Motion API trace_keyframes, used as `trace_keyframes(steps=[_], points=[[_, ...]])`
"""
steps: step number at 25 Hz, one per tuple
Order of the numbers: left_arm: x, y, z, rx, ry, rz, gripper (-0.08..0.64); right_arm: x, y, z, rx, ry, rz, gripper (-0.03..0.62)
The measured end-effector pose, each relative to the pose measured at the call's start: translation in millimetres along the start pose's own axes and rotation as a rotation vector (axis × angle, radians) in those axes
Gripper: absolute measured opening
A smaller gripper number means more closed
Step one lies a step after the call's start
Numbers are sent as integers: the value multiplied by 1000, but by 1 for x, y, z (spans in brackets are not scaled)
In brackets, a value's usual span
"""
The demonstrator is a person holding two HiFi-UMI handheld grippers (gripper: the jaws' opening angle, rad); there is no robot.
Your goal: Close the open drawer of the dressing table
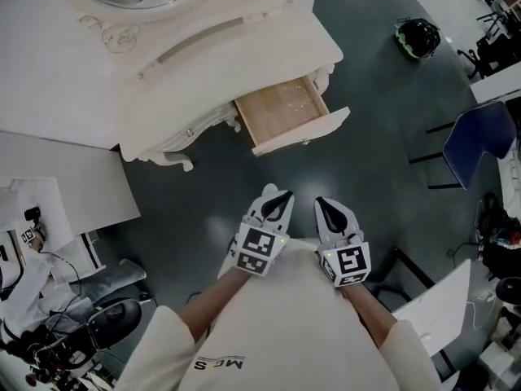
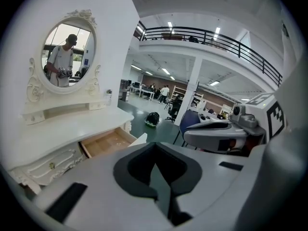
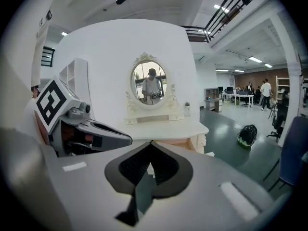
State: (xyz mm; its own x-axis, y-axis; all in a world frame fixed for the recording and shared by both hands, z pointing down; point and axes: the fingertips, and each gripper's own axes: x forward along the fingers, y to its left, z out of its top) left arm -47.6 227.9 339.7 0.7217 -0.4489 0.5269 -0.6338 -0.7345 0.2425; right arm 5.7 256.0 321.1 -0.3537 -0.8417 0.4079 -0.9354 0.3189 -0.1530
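Drawer of pale wood with a cream-white front panel [image 1: 285, 111] stands pulled well out from the right end of the cream-white carved dressing bench [image 1: 244, 51]. Its front faces us across the dark green floor [image 1: 212, 187].

We hold both grippers low in front of us, side by side and well apart from the drawer. The white left gripper [image 1: 282, 195] has its jaws together on nothing. The white right gripper [image 1: 324, 204] likewise shows its jaws pressed together and empty, and both point toward the bench.

We judge this to be the approach step, since nothing touches the drawer yet. Next we need to bring a gripper up to the front panel and set the closed tips against its middle. Then we push straight along the drawer's run until the panel sits flush with the bench. A push placed off to one side could skew the drawer on its way in, so we should keep the contact central and the push steady.
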Motion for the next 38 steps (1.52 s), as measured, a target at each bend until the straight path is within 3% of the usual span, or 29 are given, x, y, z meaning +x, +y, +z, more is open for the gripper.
trace_keyframes(steps=[8,14,19,24,38], points=[[19,52,28,34,0,-55,9,53,-19,23,-3,14,-88,0],[38,64,36,11,32,-65,9,71,-36,28,3,51,-74,0],[61,76,48,23,30,-24,9,98,-62,20,25,99,-34,0],[79,84,41,-31,86,17,9,118,-76,8,49,161,48,0],[128,104,3,-106,159,122,9,171,-112,-39,70,266,89,0]])
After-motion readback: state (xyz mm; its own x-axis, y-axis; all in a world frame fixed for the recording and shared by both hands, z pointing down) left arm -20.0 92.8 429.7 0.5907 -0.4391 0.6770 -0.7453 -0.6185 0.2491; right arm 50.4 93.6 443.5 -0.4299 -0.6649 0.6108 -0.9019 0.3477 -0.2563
